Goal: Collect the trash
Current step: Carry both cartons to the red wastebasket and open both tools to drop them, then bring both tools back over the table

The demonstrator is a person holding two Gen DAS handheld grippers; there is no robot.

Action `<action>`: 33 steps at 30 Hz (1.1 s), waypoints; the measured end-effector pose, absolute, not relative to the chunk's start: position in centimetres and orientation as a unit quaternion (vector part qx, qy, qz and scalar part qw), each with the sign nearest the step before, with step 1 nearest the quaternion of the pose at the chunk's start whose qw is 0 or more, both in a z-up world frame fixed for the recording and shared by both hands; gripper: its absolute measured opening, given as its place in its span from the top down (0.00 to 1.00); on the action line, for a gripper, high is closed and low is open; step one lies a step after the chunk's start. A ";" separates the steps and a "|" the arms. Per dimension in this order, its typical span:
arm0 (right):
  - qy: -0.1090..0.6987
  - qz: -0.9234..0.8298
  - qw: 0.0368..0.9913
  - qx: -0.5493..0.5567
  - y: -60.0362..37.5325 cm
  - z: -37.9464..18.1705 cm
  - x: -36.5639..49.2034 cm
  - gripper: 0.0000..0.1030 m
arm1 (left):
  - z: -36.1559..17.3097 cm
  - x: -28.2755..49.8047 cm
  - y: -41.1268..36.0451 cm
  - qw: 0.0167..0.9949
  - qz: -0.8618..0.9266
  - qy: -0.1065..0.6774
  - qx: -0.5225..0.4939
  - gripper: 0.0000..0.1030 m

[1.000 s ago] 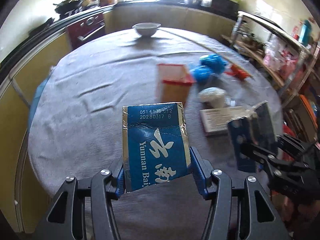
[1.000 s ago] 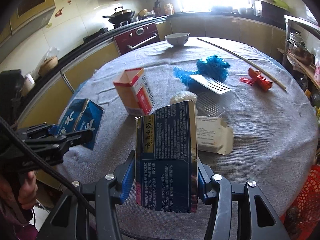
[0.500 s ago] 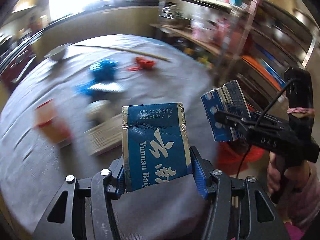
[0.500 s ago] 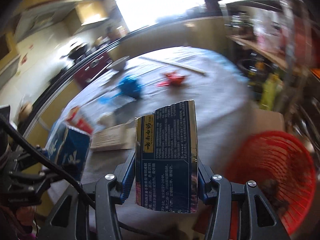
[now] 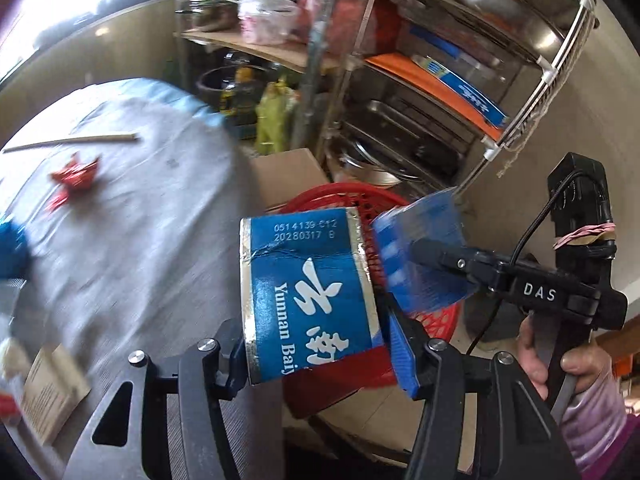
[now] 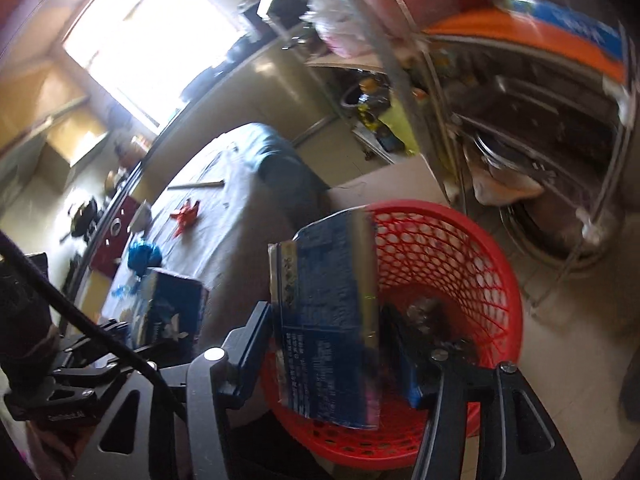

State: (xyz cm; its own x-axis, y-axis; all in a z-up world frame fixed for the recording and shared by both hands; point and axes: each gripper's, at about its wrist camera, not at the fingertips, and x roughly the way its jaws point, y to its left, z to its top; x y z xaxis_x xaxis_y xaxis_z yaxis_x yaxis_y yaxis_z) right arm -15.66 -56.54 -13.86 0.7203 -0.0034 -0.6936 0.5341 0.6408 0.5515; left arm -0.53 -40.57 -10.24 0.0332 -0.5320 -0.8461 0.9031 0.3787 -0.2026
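Left gripper (image 5: 320, 354): nearest in the left wrist view, its jaws are opening. A flattened blue cardboard carton with white lettering and silver edges (image 5: 310, 300) stands between them. Its left edge meets the left pad; a gap shows beside the right pad.

Right gripper (image 6: 336, 354): nearest in the right wrist view, its jaws are opening too. A flattened dark blue carton printed with small text (image 6: 326, 316) sits between them, tilted. Motion blur hides whether the pads press on it.

Person's hand (image 5: 560, 364): at the right of the left wrist view, it grips the black handle of the right gripper, with a purple sleeve below.

Red plastic mesh basket (image 6: 452, 276): on the floor just beyond both cartons, right of the table. The dark carton hangs over its near rim. Something dark and blurred lies inside.

Grey cloth-covered tabletop (image 5: 128, 216): to the left. On it lie a pale flattened box (image 5: 52, 386) at the near edge, crumpled blue plastic (image 6: 144, 258) farther back, a crumpled red wrapper (image 5: 76, 174) beyond that, and a thin wooden stick (image 5: 72, 144) farthest.

Metal rack of shelves (image 5: 460, 92): far right, behind the basket, crowded with pans and packets.
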 end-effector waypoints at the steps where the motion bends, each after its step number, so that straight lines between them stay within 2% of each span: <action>1: 0.332 -0.159 0.838 0.404 -57.0 -14.0 -16.0 0.38 | -10.4 -0.7 -41.2 0.687 -0.523 0.462 0.204 0.41; 3: 0.323 -0.163 0.837 0.411 -57.7 -14.1 -16.7 0.34 | -10.5 -0.8 -41.8 0.685 -0.526 0.460 0.208 0.36; 13: 0.311 -0.153 0.852 0.392 -56.6 -13.5 -15.3 0.34 | -9.6 1.0 -36.9 0.755 -0.431 0.437 0.229 0.34; 33: 0.361 -0.020 0.893 0.267 -41.9 -9.0 -4.4 0.34 | -7.6 4.4 -20.4 0.852 -0.243 0.418 0.203 0.33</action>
